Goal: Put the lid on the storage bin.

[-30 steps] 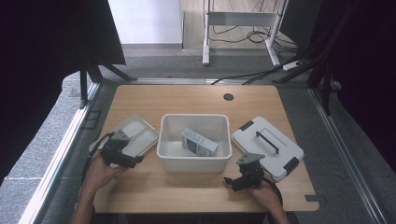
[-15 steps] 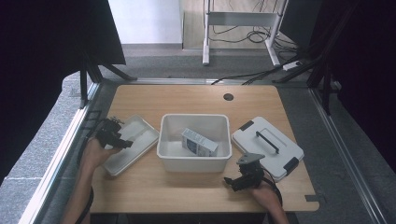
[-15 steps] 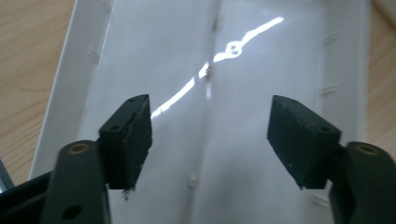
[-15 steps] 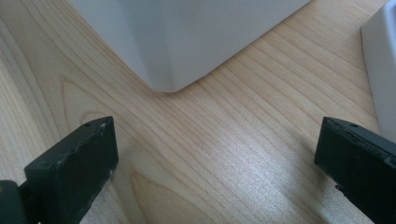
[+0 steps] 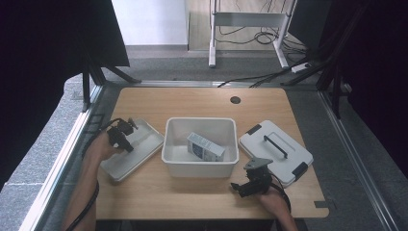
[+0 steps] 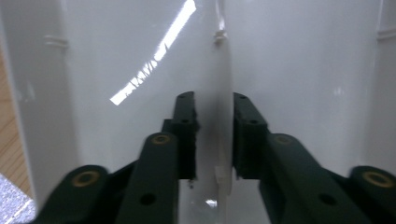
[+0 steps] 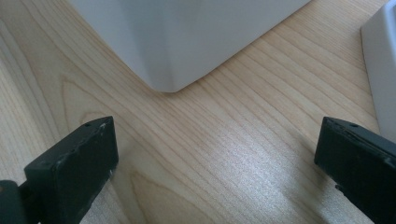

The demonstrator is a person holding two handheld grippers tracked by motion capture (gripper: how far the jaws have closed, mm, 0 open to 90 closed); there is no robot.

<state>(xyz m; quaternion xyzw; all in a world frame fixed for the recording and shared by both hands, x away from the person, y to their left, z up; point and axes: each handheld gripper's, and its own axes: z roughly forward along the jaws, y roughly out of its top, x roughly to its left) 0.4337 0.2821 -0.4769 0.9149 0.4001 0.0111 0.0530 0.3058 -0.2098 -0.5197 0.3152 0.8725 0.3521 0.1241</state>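
A shallow white tray lies left of the white bin. My left gripper reaches over the tray's near-left part. In the left gripper view its jaws have just been closing and stand narrow around a thin raised rib of the tray; a slim gap still shows at the left pad. A blue-and-white carton lies inside the bin. My right gripper rests on the table in front of the bin, jaws wide open over bare wood, facing the bin's corner.
A white lid with a black handle and black clips lies right of the bin; its edge shows in the right gripper view. The wooden table has a cable hole at the back.
My left hand has moved from the tray's front end up along its left side. The right hand has stayed where it was.
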